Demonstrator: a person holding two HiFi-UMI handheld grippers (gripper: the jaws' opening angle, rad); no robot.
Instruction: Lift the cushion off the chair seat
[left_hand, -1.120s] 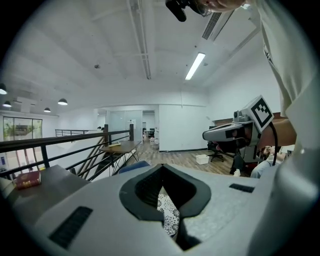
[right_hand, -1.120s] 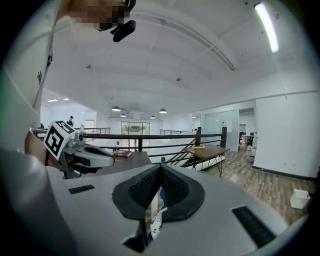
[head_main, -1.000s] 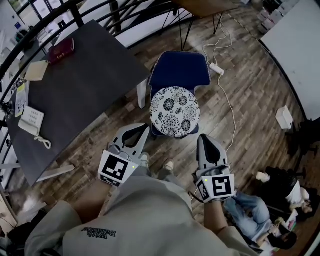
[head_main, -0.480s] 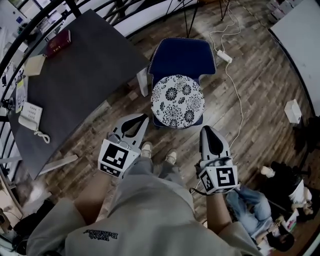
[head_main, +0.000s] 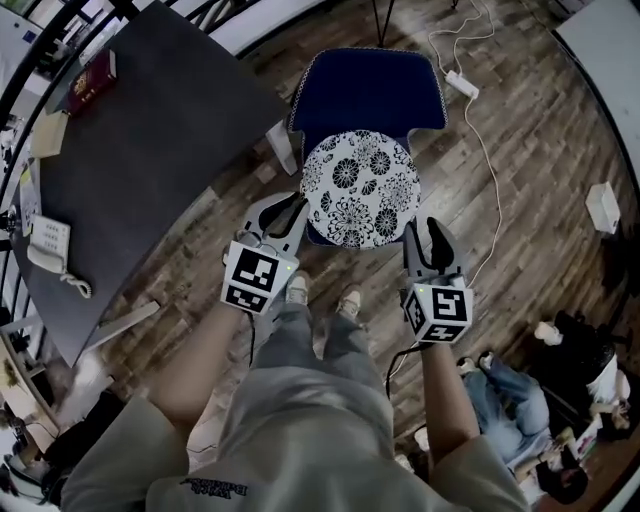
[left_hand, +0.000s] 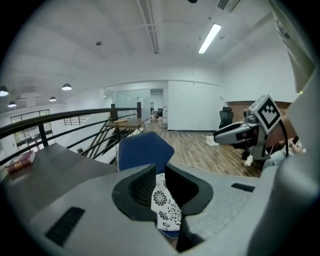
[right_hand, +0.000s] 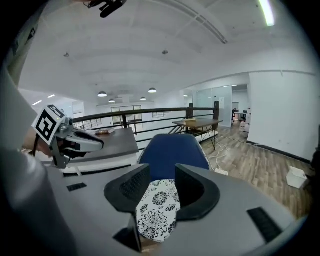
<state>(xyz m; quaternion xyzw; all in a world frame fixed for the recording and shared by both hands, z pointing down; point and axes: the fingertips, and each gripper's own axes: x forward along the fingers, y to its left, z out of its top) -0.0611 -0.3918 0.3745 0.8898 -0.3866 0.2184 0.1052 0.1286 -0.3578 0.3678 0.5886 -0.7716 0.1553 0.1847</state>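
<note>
A round white cushion with a black flower print (head_main: 360, 188) lies on the seat of a blue chair (head_main: 368, 90). My left gripper (head_main: 285, 215) hangs open at the cushion's front left edge, apart from it. At the front right edge my right gripper (head_main: 432, 235) has its jaws opening, with nothing between them. In the left gripper view the cushion (left_hand: 164, 205) and the chair back (left_hand: 142, 150) show through the gap of the left gripper (left_hand: 161, 172). The right gripper view has the cushion (right_hand: 157, 210) beyond the right gripper (right_hand: 161, 172).
A dark table (head_main: 130, 150) stands left of the chair with a red book (head_main: 90, 78) and a phone (head_main: 45, 245) on it. A power strip and cable (head_main: 462, 82) lie on the wood floor. A seated person (head_main: 520, 400) is at the lower right. A railing runs behind the table.
Both grippers have come down and forward, from near my legs to the front edge of the chair seat. The right gripper's jaws now stand apart.
</note>
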